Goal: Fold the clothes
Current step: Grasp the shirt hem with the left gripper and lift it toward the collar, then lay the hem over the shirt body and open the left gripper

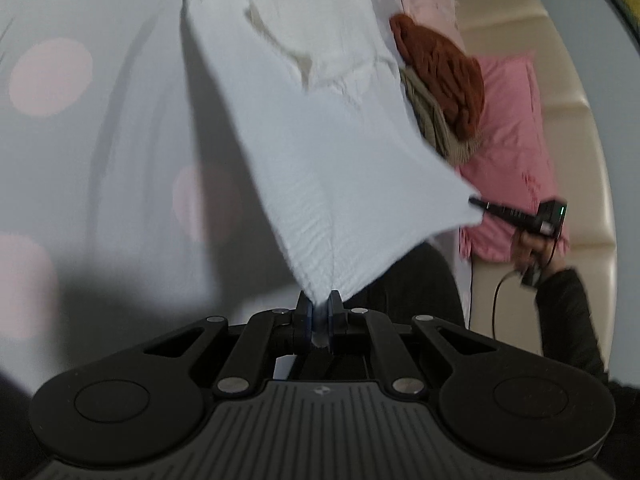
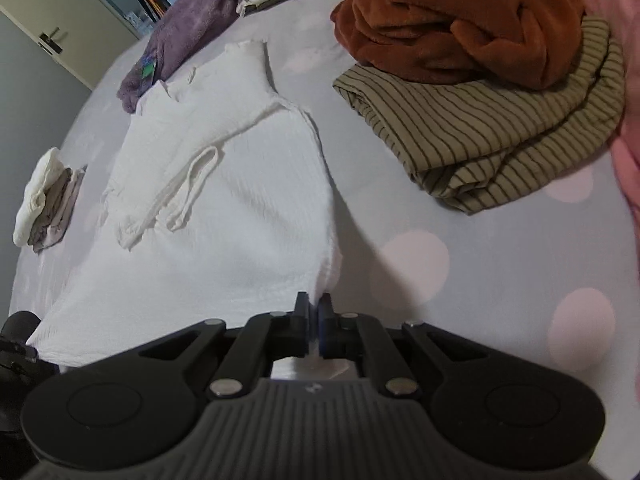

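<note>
— Fabric first: where's the white garment (image 2: pixel 224 208)?
— Spread over the middle of the bed sheet (image 2: pixel 500 264), the pale one with pink dots. Its near hem is lifted off the sheet, one corner in each claw.
— Left gripper (image 1: pixel 319 312)?
— Pinched tight on one hem corner; the cloth runs straight out from between its fingers.
— And the right gripper (image 2: pixel 314 320)?
— Clamped on the other hem corner, fingers nearly together with white cloth between them. From the left wrist view its tip (image 1: pixel 478 203) meets the stretched corner, with a hand (image 1: pixel 532 246) behind it.
— Anything else on the bed?
— Toward the far right edge, a rust fleece (image 2: pixel 460 20) sits on a striped olive garment (image 2: pixel 500 128). A purple garment (image 2: pixel 188 24) lies at the far edge, and a small folded stack (image 2: pixel 48 200) near the left edge.
</note>
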A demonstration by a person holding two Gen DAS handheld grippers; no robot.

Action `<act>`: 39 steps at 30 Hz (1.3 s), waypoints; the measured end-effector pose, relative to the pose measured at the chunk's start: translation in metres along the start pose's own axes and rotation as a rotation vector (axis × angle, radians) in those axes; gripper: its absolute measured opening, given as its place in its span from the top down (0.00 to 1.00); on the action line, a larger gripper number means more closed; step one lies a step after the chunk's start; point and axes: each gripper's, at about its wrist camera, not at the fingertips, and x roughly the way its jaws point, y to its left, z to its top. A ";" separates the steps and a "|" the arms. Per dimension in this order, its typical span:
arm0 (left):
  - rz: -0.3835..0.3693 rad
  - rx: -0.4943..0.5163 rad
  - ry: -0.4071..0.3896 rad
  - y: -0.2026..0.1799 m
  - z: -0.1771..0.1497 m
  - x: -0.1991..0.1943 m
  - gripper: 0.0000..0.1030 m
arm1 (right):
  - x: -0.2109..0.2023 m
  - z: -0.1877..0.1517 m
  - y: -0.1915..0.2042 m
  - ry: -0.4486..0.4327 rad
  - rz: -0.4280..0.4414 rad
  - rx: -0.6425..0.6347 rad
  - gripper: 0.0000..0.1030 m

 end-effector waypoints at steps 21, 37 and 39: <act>0.001 -0.040 -0.018 0.019 -0.005 -0.015 0.95 | -0.006 -0.006 0.030 0.115 -0.040 -0.050 0.96; -0.146 -0.183 -0.143 0.068 0.140 -0.045 0.95 | 0.048 0.137 0.027 0.125 0.016 0.013 0.96; -0.137 -0.220 -0.166 0.078 0.157 -0.039 0.95 | 0.065 0.155 0.029 0.144 -0.001 0.019 0.96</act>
